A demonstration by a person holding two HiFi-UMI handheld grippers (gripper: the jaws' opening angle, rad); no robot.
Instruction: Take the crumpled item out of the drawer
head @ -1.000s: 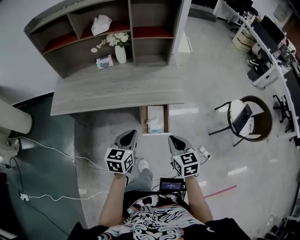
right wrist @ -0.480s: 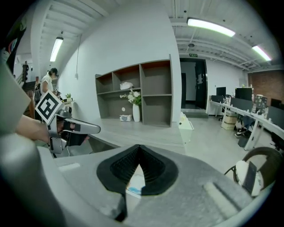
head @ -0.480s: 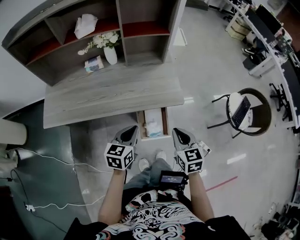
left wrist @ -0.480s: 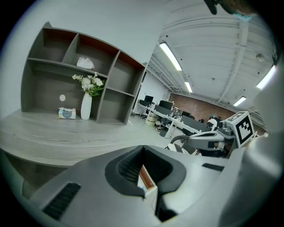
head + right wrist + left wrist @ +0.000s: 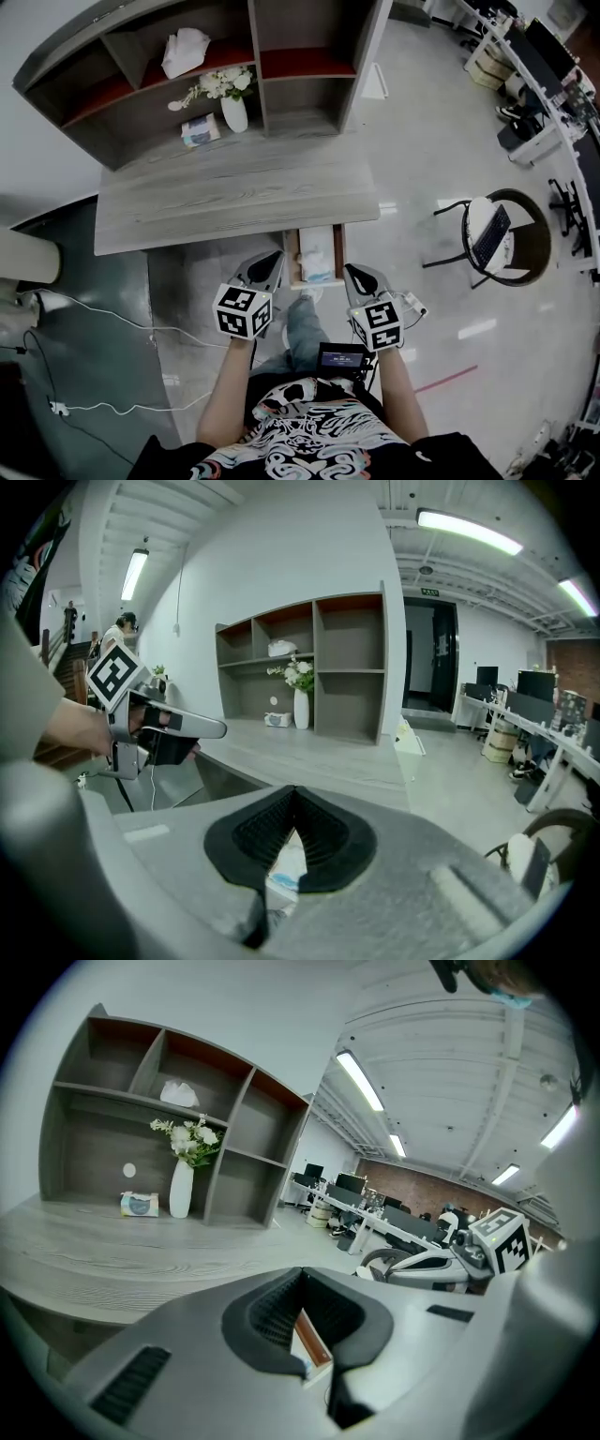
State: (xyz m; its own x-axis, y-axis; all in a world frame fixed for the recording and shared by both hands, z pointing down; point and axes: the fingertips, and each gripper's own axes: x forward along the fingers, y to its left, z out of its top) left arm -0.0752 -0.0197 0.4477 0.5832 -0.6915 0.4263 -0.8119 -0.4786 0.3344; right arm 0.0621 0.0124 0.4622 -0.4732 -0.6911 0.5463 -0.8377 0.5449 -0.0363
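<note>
Under the grey desk (image 5: 234,202) a wooden drawer (image 5: 339,251) stands pulled out. In it lies the crumpled item (image 5: 317,266), white with some blue. My left gripper (image 5: 273,260) is just left of the drawer's front, shut and holding nothing. Just right of the front is my right gripper (image 5: 353,273), also shut and holding nothing. In the left gripper view the gripper (image 5: 302,1272) has its jaws together, and a strip of the drawer (image 5: 307,1339) shows below them. The right gripper view looks past that gripper (image 5: 295,790) onto the crumpled item (image 5: 281,872).
A shelf unit (image 5: 253,66) on the desk holds a vase of flowers (image 5: 232,105), a small pack (image 5: 202,130) and a white tissue-like bundle (image 5: 185,49). A chair with a laptop (image 5: 492,236) stands at the right. Cables (image 5: 94,309) trail across the floor at the left.
The person has stepped closer to the desk. Both grippers have moved forward from short of the drawer to either side of its front. Both stay shut.
</note>
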